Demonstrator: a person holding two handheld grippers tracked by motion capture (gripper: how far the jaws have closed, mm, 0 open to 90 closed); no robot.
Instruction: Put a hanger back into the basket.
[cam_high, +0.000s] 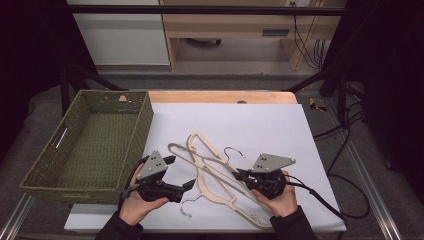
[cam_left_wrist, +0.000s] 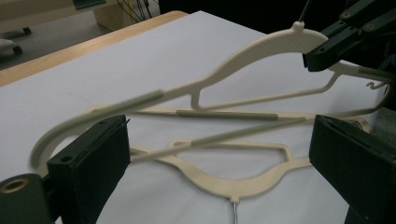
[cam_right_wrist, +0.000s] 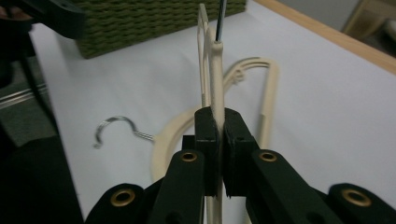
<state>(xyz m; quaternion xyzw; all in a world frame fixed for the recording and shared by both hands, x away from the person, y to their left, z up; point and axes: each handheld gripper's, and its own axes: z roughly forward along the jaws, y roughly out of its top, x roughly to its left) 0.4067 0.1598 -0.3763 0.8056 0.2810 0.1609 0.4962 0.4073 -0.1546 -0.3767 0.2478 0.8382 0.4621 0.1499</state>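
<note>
Cream hanger (cam_right_wrist: 215, 70), light, stiff and slick, is pinched at its shoulder by the right gripper (cam_high: 248, 177) near the table's (cam_high: 280, 125) front edge; left gripper (cam_high: 177, 172) is spread wide, empty.

Landmark = sheet (cam_high: 260, 125), lying on table (cam_high: 220, 96); table edge shows behind sheet's far side. Basket (cam_high: 85, 145) at sheet's left edge, rim just over it. Two hangers near sheet's centre-front, crossed, one on top of the other. Upper hanger (cam_high: 200, 162) raised at its right end, pinched in right gripper (cam_high: 239, 175) twd sheet's front right. Lower hanger (cam_high: 220, 192) flat on sheet, hook (cam_high: 187, 206) pointing to sheet's front edge; upper hanger's hook (cam_high: 234, 151) twd sheet's middle. Left gripper (cam_high: 180, 172) at sheet's front left, betw basket and hangers, jaws apart, facing hangers.
</note>
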